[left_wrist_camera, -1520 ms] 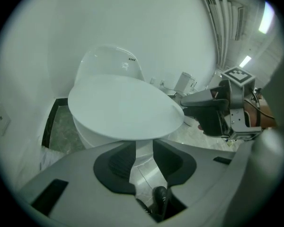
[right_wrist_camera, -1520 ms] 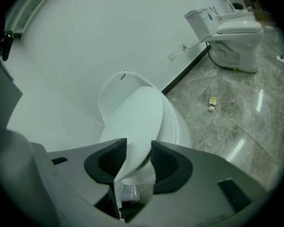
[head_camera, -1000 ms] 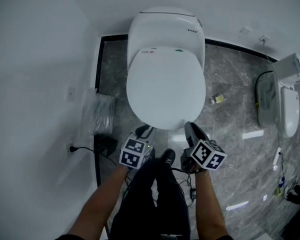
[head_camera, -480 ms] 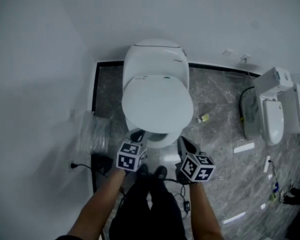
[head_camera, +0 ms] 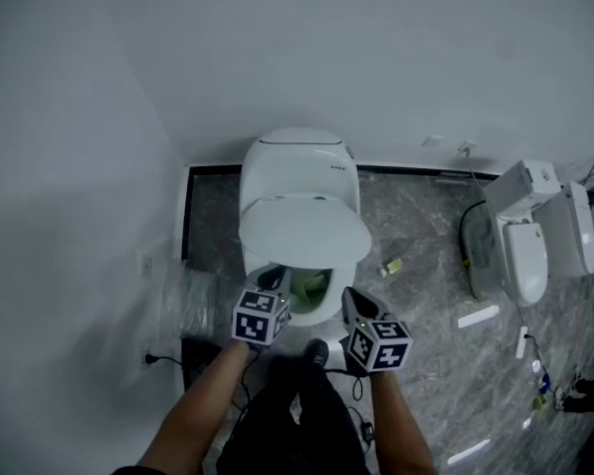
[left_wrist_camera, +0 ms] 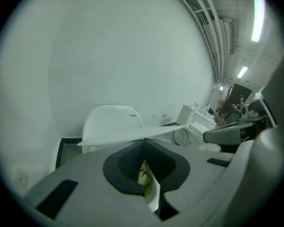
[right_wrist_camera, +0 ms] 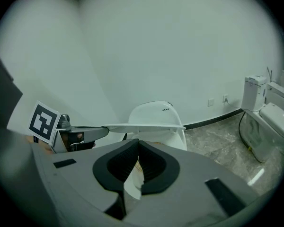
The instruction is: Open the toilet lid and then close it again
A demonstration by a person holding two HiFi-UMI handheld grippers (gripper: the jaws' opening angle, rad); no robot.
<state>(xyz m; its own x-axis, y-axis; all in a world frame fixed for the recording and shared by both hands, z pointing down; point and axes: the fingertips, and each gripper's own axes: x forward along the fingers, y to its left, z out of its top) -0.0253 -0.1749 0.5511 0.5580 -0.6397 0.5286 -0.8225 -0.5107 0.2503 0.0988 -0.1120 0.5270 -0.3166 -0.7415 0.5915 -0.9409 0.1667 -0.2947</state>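
Now, in the head view, the lid [head_camera: 305,228] stands partway up. A second ago it lay flat on the toilet [head_camera: 297,161]; since then its front edge has risen and the bowl [head_camera: 312,287] shows beneath it. The left tool [head_camera: 271,279] and right tool [head_camera: 349,299] sit at that front edge, one on each side, higher than they were. The person has also straightened up, so more of the wall fills the top of the view.

Next, the left tool view shows the left tool [left_wrist_camera: 143,144] with its jaws drawn together and nothing pinched between them. The lid [left_wrist_camera: 128,135] runs edge-on just above the tips, which seem tucked under its rim. The right tool [left_wrist_camera: 227,135] reaches in beside it.

Last, the right tool view gives the same reading. The right tool [right_wrist_camera: 138,146] is narrow and empty, the lid [right_wrist_camera: 146,126] lies level across its tips, and the left tool [right_wrist_camera: 83,135] is at the left.

Judging by this, the opening is under way as a push from below rather than a grip. The lid is far from upright, so it could slip off the tips.
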